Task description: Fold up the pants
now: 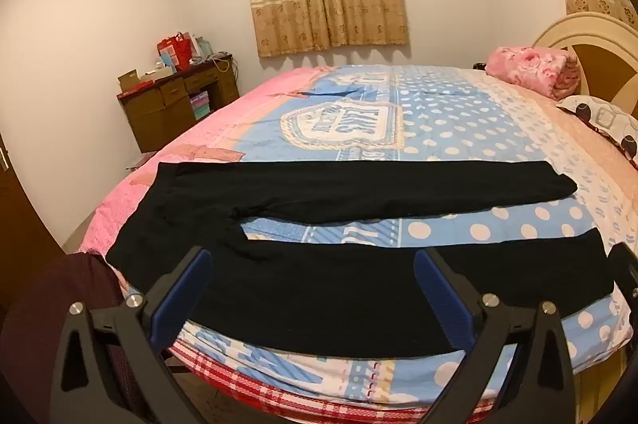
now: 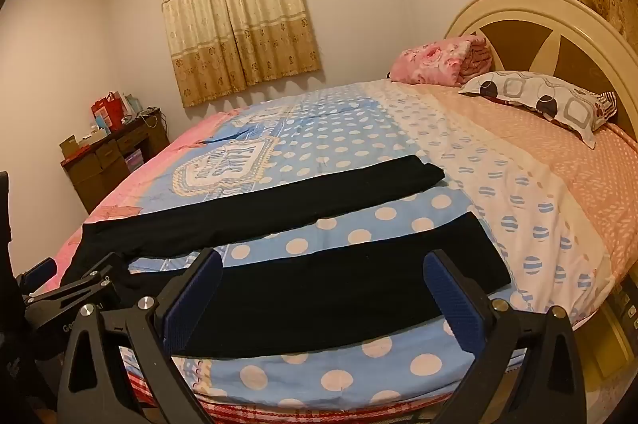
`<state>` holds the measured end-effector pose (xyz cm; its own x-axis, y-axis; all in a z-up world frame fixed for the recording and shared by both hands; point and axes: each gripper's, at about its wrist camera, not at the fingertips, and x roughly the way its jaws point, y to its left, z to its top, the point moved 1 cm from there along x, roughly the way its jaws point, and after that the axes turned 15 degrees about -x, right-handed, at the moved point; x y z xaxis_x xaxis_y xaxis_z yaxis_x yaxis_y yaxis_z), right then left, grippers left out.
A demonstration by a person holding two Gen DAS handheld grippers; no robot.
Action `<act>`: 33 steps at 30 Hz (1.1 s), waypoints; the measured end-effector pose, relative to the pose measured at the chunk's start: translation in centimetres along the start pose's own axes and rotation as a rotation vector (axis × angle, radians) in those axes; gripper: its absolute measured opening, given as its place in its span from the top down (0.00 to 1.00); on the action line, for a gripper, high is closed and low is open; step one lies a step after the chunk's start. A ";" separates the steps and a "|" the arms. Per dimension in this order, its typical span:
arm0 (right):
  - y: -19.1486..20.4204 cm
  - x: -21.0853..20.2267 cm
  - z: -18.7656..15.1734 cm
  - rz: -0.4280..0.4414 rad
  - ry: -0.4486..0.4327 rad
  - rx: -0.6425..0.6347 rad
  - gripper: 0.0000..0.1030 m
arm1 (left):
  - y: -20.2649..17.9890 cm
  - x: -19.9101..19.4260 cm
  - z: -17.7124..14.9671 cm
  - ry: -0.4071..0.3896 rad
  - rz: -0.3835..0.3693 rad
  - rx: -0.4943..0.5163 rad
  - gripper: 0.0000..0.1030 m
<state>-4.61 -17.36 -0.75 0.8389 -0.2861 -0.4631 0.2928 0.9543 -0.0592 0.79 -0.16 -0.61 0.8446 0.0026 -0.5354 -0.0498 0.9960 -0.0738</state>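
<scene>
Black pants [image 1: 319, 288] lie flat on the bed, waist at the left, both legs spread apart and running to the right. The near leg lies along the bed's front edge, the far leg [image 1: 398, 189] behind it. My left gripper [image 1: 313, 260] is open and empty, hovering over the near leg close to the waist. My right gripper [image 2: 323, 264] is open and empty over the near leg [image 2: 339, 288] toward its cuff end. The left gripper also shows at the left edge of the right wrist view [image 2: 79, 284].
The bed has a blue polka-dot and pink quilt [image 1: 438, 113]. A folded pink blanket [image 2: 434, 61] and a patterned pillow [image 2: 546, 97] lie by the headboard [image 2: 558, 29]. A cluttered wooden desk [image 1: 175, 101] stands at the far left wall.
</scene>
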 end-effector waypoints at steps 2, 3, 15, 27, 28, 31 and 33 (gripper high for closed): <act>0.0 0.0 0.0 -0.001 0.005 -0.001 0.01 | 0.0 0.1 0.2 0.013 -0.007 -0.010 0.00; 0.0 0.1 0.0 -0.001 0.005 -0.001 0.01 | -0.1 0.1 0.2 0.016 -0.009 -0.010 0.00; 0.1 0.3 0.0 -0.002 0.015 -0.001 0.01 | 0.4 0.3 -0.1 0.020 -0.014 -0.013 0.00; -0.3 0.6 -0.4 0.002 0.026 0.007 0.01 | 0.3 0.3 -0.3 0.026 -0.017 -0.004 0.00; -0.3 0.6 -0.4 0.001 0.026 0.008 0.01 | 0.4 0.3 -0.3 0.027 -0.017 -0.005 0.00; -0.3 0.7 -0.4 0.003 0.028 0.008 0.01 | 0.4 0.3 -0.4 0.031 -0.017 -0.005 0.00; -0.3 0.7 -0.5 0.003 0.032 0.010 0.01 | 0.3 0.4 -0.4 0.035 -0.017 -0.004 0.00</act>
<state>-4.32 -17.86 -1.48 0.8247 -0.2798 -0.4914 0.2949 0.9543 -0.0484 0.86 0.06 -1.18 0.8264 -0.0177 -0.5628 -0.0374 0.9956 -0.0863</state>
